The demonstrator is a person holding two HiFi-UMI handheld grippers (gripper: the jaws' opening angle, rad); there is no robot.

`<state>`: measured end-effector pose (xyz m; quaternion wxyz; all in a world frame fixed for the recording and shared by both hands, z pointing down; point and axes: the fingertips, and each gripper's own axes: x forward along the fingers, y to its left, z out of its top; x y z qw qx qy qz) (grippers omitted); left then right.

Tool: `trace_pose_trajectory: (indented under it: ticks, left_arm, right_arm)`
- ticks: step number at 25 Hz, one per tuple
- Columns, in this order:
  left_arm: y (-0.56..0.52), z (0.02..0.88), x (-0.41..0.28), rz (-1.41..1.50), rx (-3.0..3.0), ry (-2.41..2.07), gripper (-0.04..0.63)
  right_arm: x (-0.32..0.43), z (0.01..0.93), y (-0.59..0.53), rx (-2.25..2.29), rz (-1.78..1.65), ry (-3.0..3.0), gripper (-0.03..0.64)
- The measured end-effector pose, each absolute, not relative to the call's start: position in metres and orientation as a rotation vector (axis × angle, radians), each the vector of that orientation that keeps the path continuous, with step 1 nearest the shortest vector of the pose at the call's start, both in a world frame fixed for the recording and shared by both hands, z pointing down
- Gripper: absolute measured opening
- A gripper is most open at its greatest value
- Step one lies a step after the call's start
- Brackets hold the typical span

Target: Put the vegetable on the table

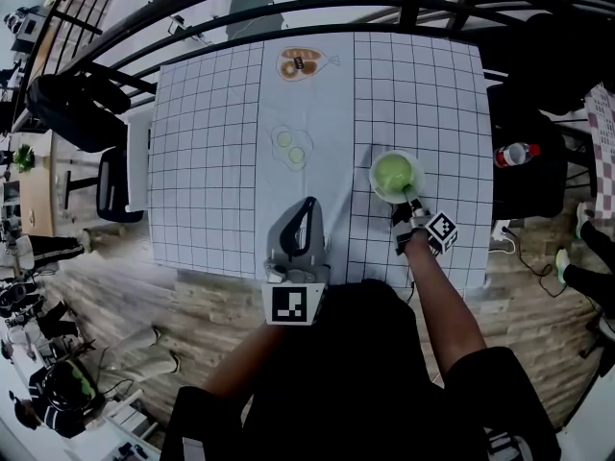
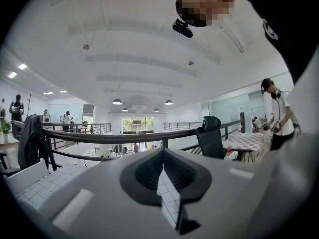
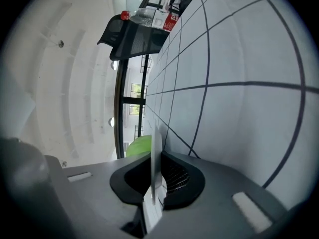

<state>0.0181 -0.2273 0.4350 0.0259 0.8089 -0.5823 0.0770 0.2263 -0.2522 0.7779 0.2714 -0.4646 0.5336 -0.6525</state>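
- head view: a tabletop [image 1: 211,161] under a white cloth with a black grid fills the middle. a white bowl [image 1: 378,188] sits on it at about 4 o'clock from the centre, with the green vegetable [image 1: 392,173] inside.
- the right gripper [image 1: 410,205] comes to the bowl from its 5 o'clock side, and its jaws meet the rim there.
- the left gripper [image 1: 309,205] is over the tabletop's 6 o'clock edge. it points toward 12 o'clock, its jaws drawn together to a point and holding nothing.
- a clear packet [image 1: 290,147] with two pale round pieces lies near the centre. a packet of bread [image 1: 298,63] lies at the 12 o'clock end.
- a bottle [image 1: 516,154] with a red cap lies on a dark surface off the tabletop at 3 o'clock.
- left gripper view: the left gripper [image 2: 164,183] has its jaws closed but for a thin slit. only gridded cloth shows through it. beyond are a black railing [image 2: 124,136], a dark chair [image 2: 212,136] and a person [image 2: 276,118] in a white top at 3 o'clock.
- right gripper view: the right gripper [image 3: 155,178] is clamped on the thin white rim of the bowl [image 3: 156,148], which stands edge-on between the jaws. the vegetable [image 3: 139,146] shows green just behind the rim, at 11 o'clock of the jaws.
- the gridded tabletop [image 3: 239,108] fills the 3 o'clock half, and the bottle [image 3: 144,15] lies at 12 o'clock.
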Motion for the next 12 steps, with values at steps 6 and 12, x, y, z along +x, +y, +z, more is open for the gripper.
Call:
trace_pose_trajectory:
  ticks: [6, 12]
  left_arm:
    - [-0.224, 0.433, 0.017, 0.188, 2.496, -1.760, 0.008]
    - [-0.216, 0.432, 0.012, 0.182, 2.501, -1.743, 0.008]
  right_arm:
    - [0.227, 0.784, -0.249, -1.309, -1.818, 1.398, 0.021]
    - [0.228, 0.787, -0.236, -1.422, -1.877, 1.393, 0.035]
